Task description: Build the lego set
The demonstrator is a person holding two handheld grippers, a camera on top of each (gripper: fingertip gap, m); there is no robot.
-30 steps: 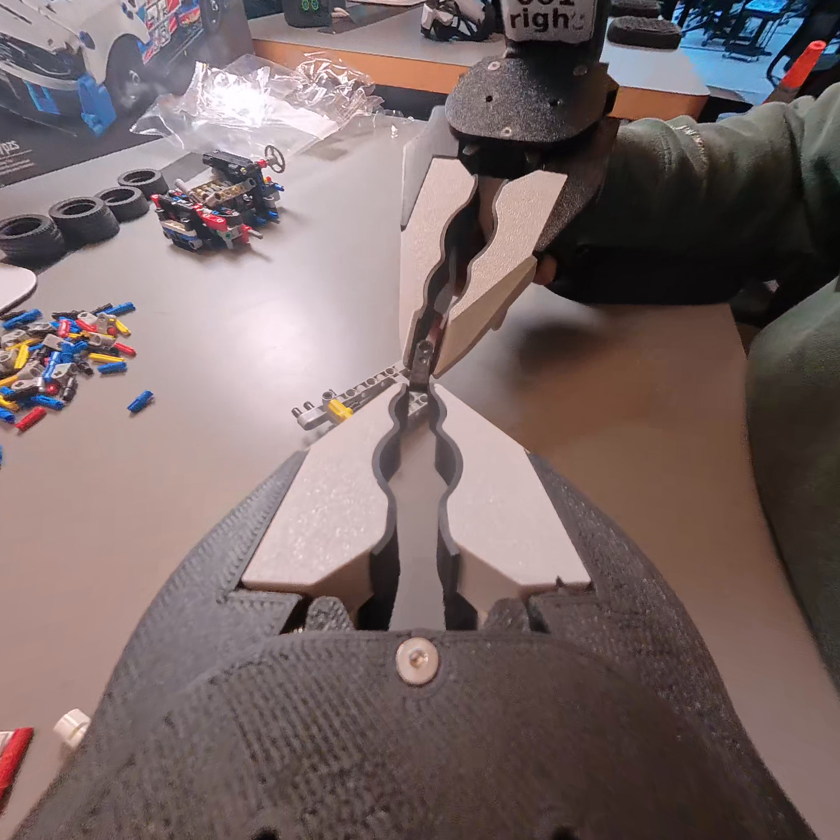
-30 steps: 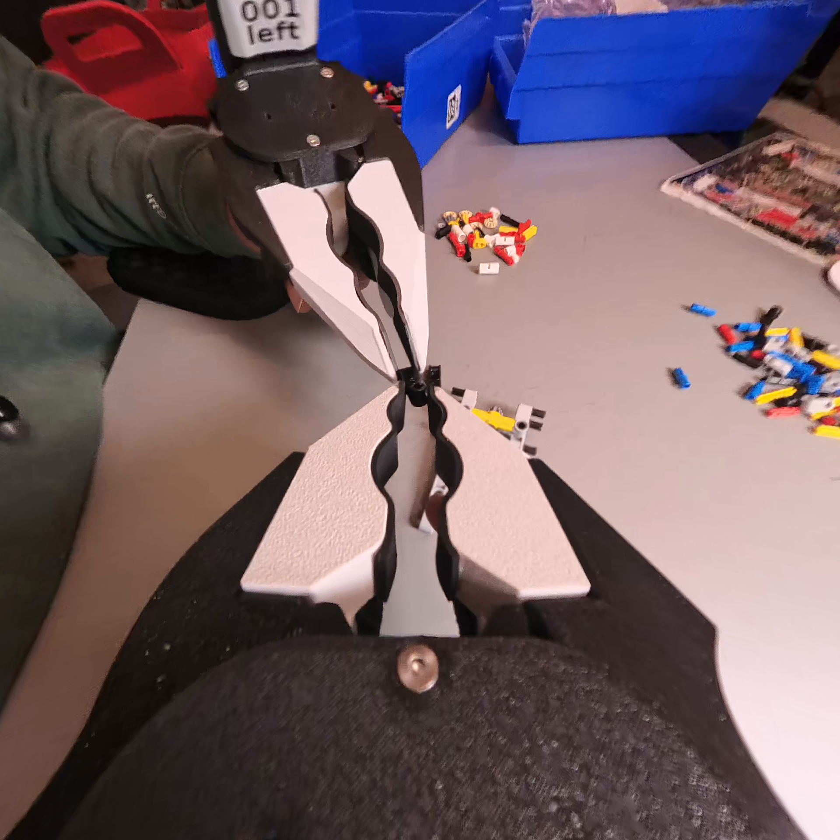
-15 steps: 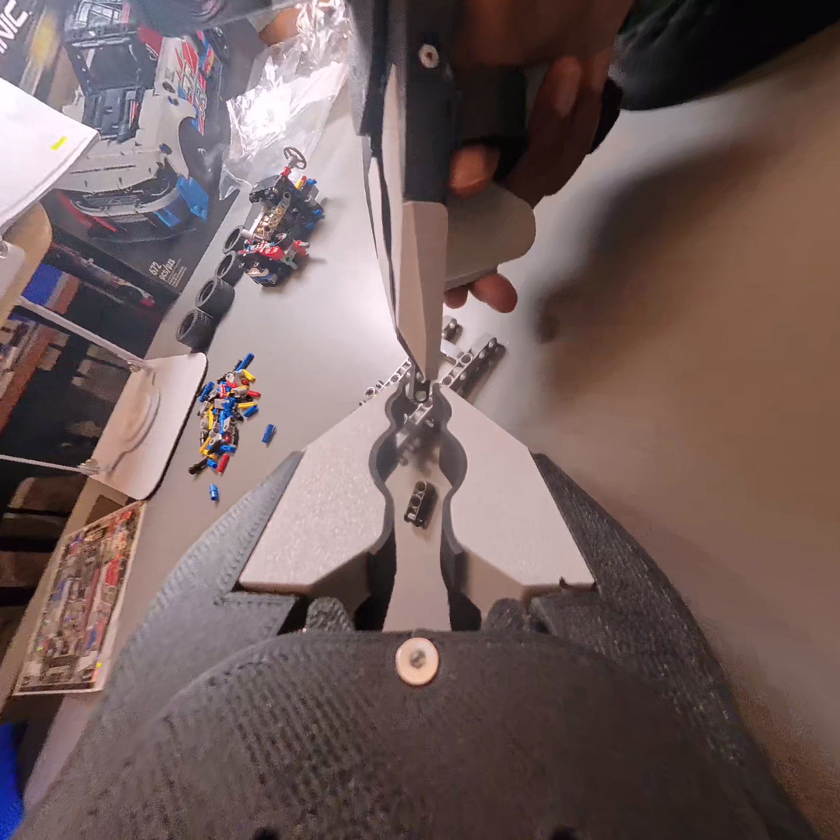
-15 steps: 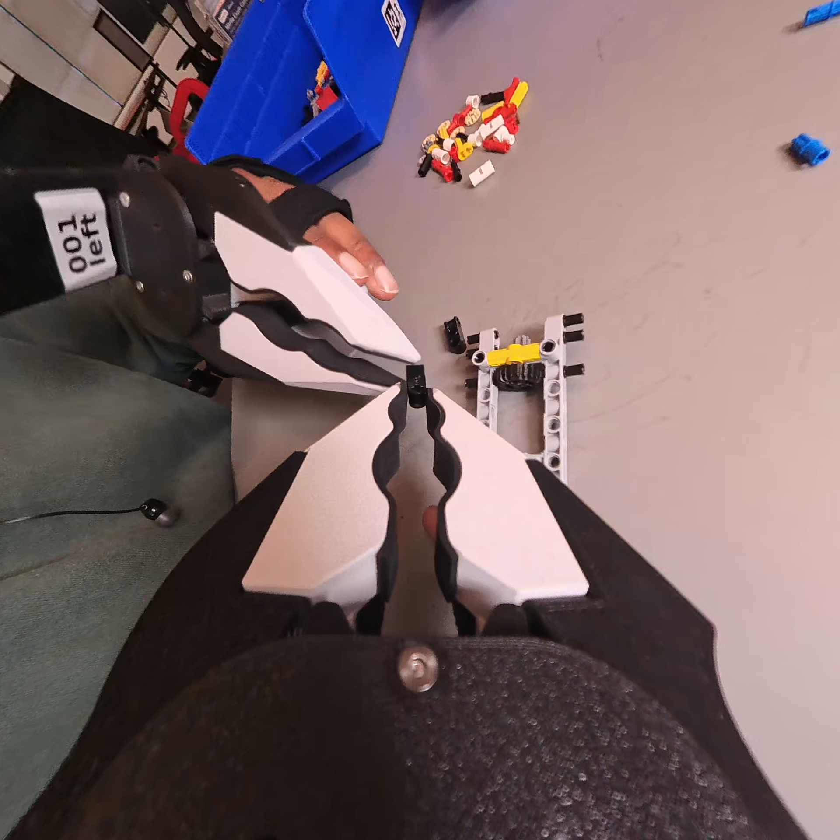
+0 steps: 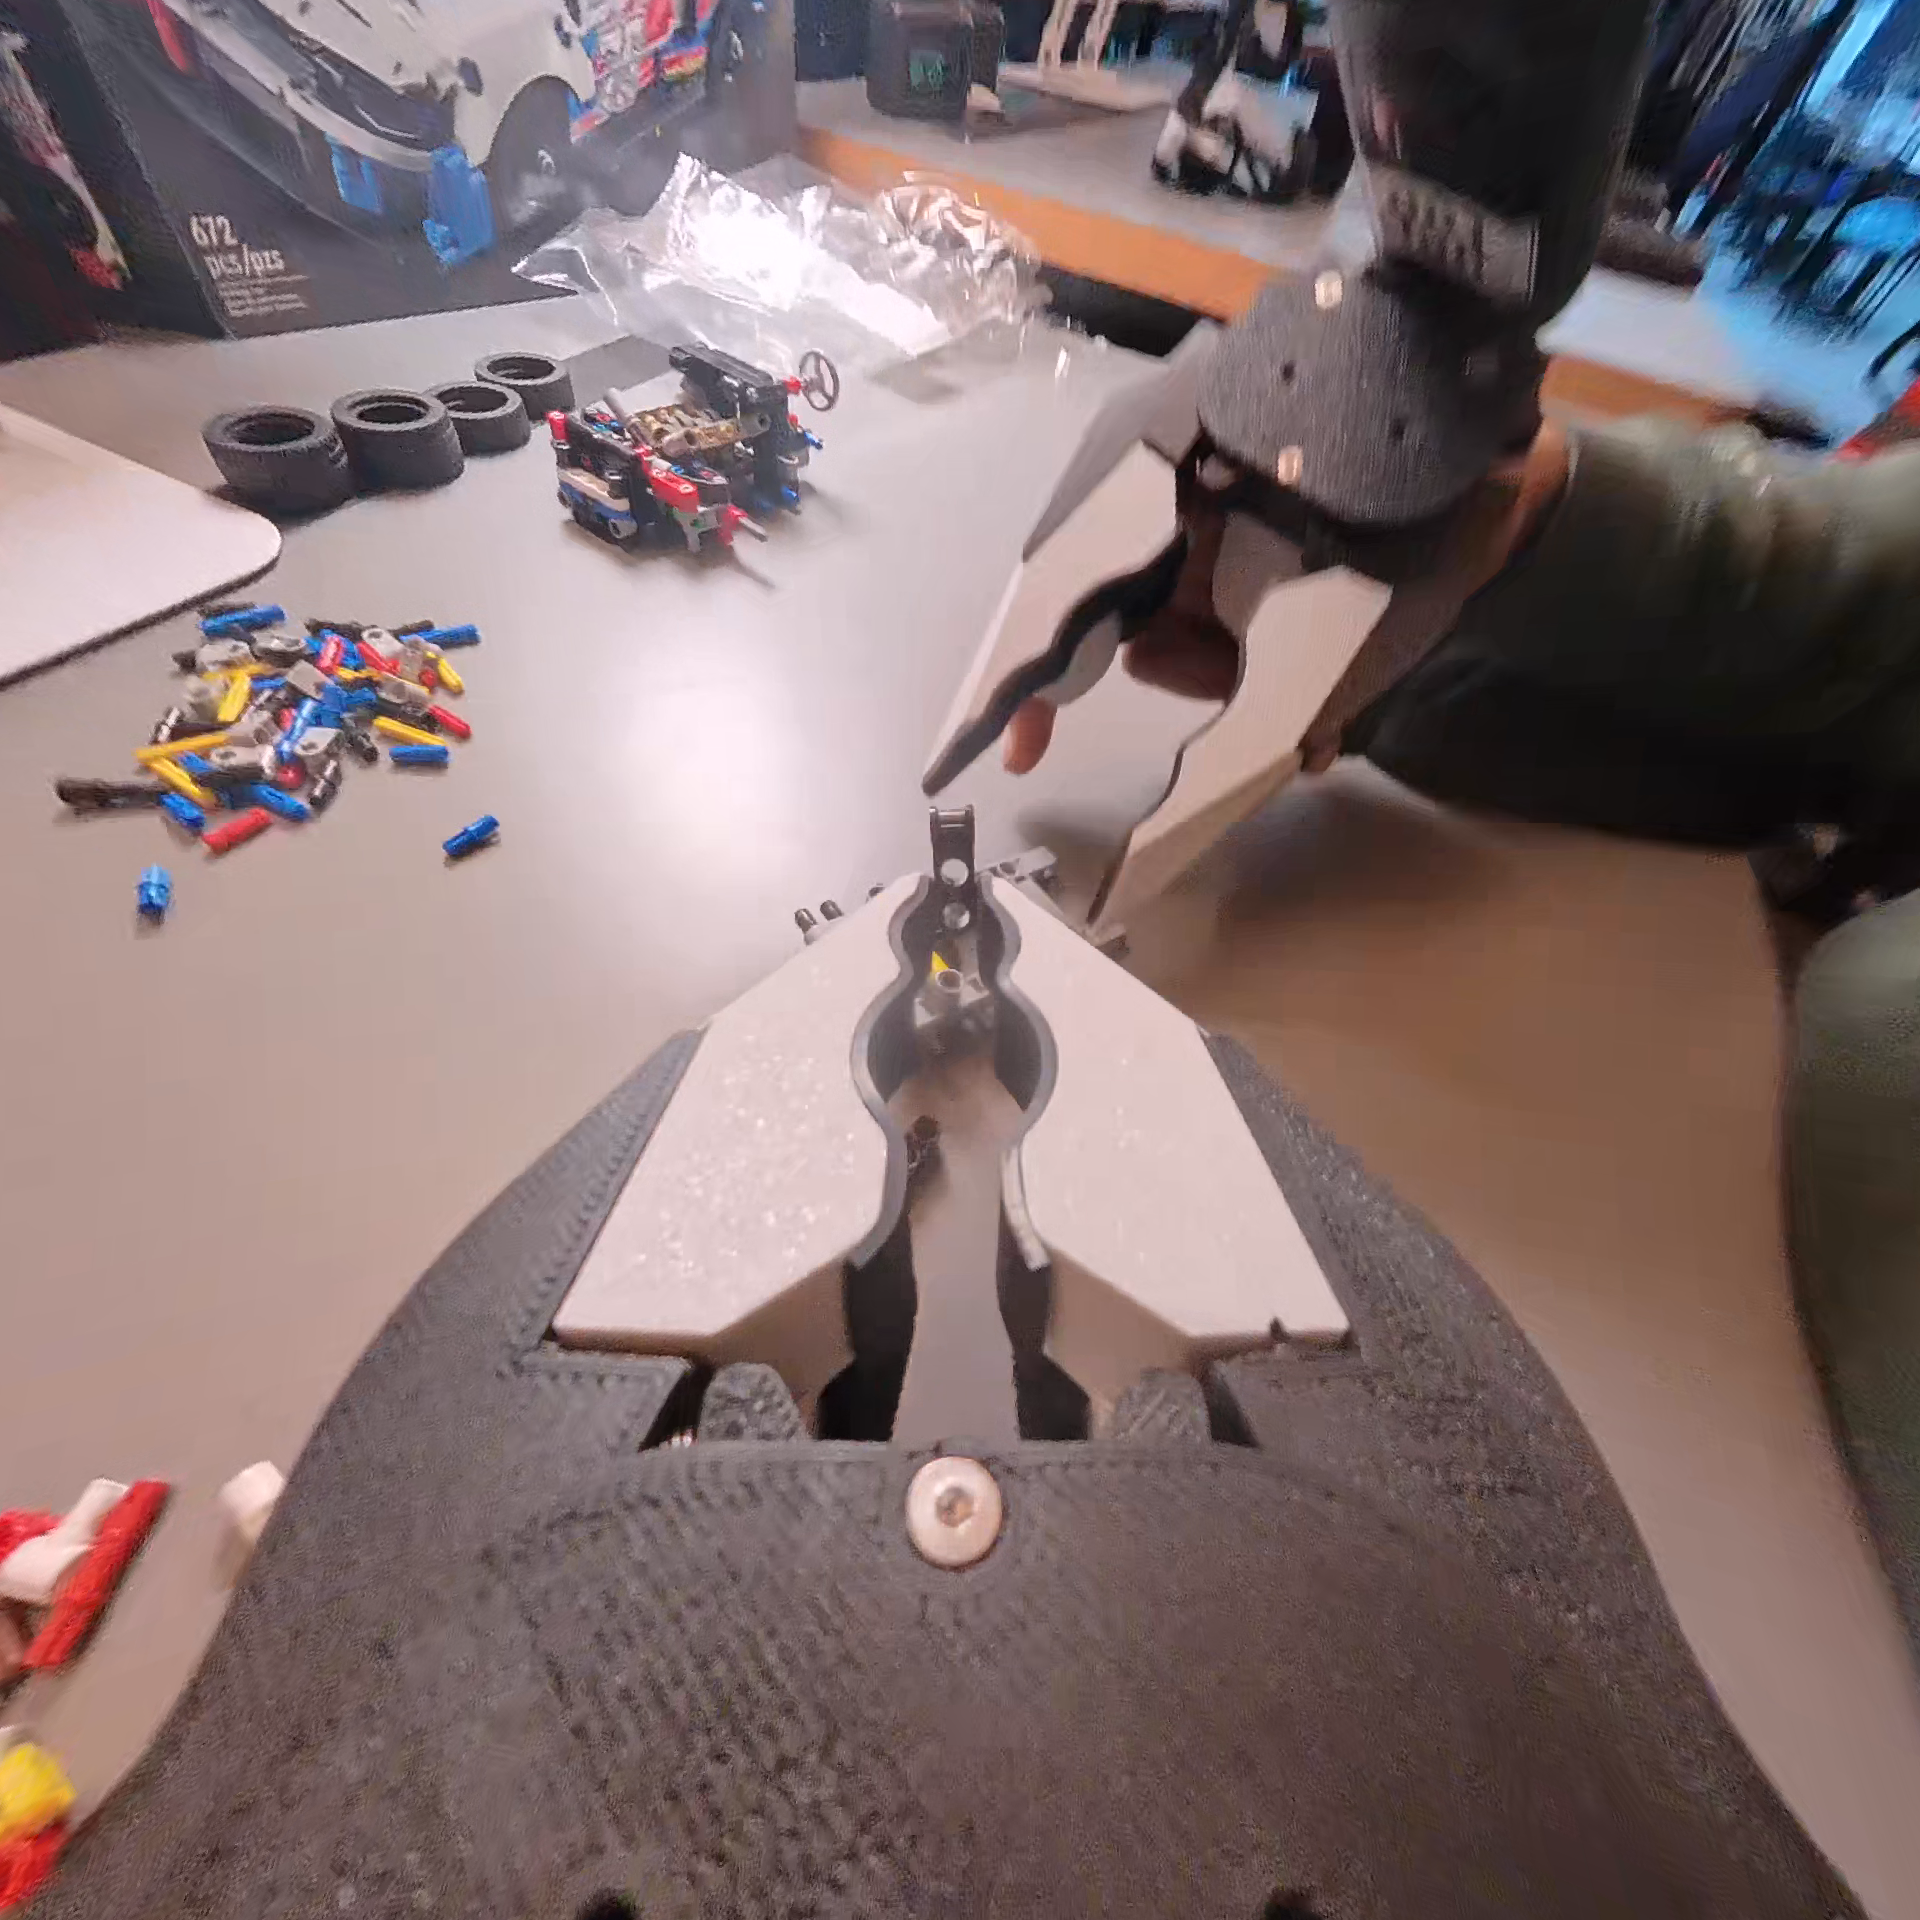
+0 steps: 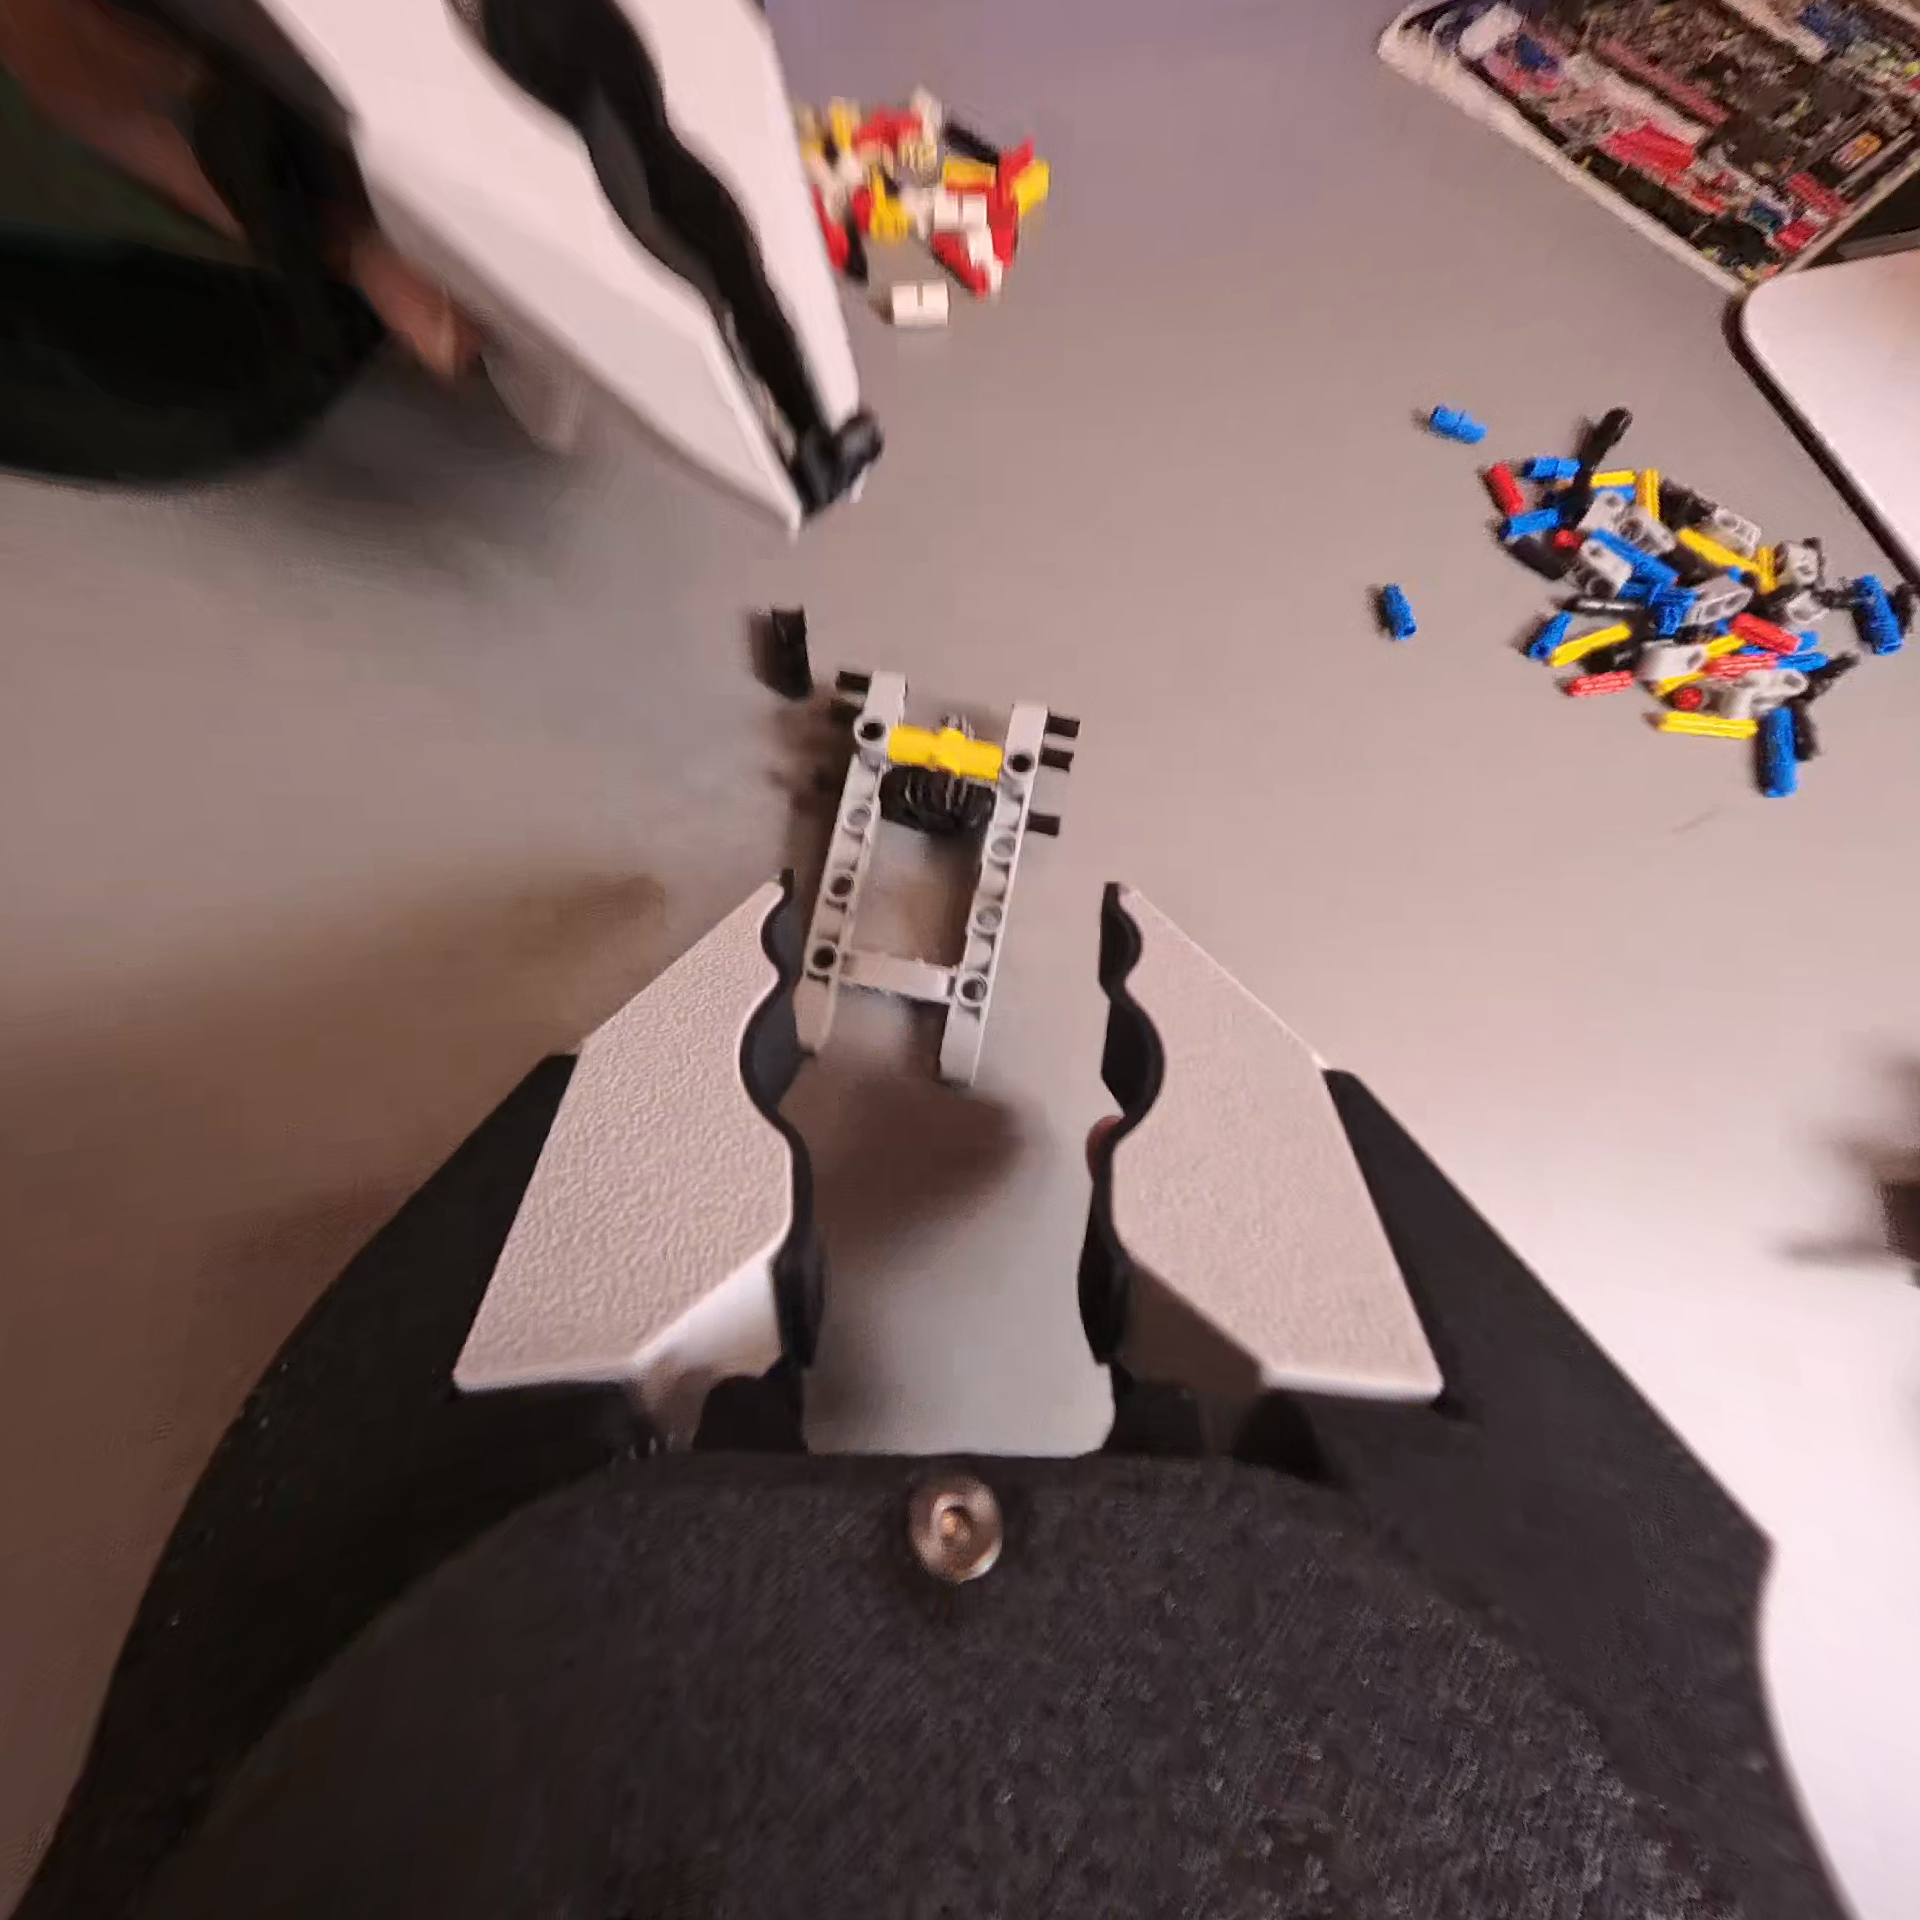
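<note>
My left gripper is shut on a small black connector that sticks out past its tips, held above the grey table. It shows blurred in the right wrist view, upper left. My right gripper is open and empty, its fingers on either side of the near end of a grey frame with a yellow piece and a black gear, lying flat. In the left wrist view the right gripper hangs open just beyond the connector. A loose black piece lies beside the frame.
A pile of blue, yellow and grey pieces lies left, with several tyres and a part-built car behind. The set's box, a plastic bag, a red-yellow-white pile and a booklet ring the work area. About 7 cm separates my left fingertips from my right. My left gripper's tips are some 7 cm from the loose black piece.
My right gripper has opened, let go of the black connector and drawn back over the grey frame. My left gripper keeps the connector and has tilted back level.
</note>
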